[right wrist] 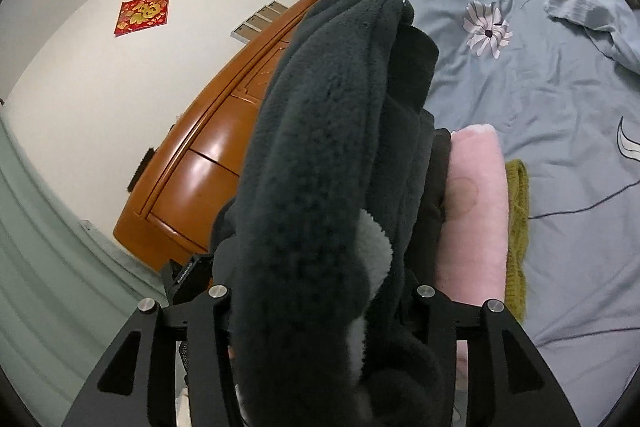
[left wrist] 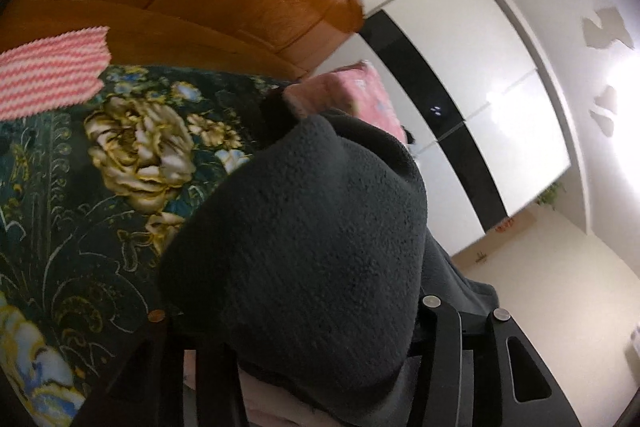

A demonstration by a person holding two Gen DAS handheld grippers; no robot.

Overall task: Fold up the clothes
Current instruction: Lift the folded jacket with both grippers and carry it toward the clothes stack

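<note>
Carrying a dark grey fleece garment [right wrist: 332, 155] bunched between both tongs, left tongs [left wrist: 320, 367] and right tongs [right wrist: 320, 307] each pinching it above the blue flowered bed sheet [right wrist: 560, 87], we must next lay it flat.

Dim indoor light, heavy fisheye bending in both views.
Glare blows out the white wall [left wrist: 616, 83] at right; the wooden headboard [right wrist: 208, 163] shows soft sheen; frame corners vignette black, edges blur.

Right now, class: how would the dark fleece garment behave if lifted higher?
The dark fleece garment is likely floppy: it drapes and bunches over the right tool. Its thick pile suggests it is bulky, probably grippy rather than slippery.
</note>
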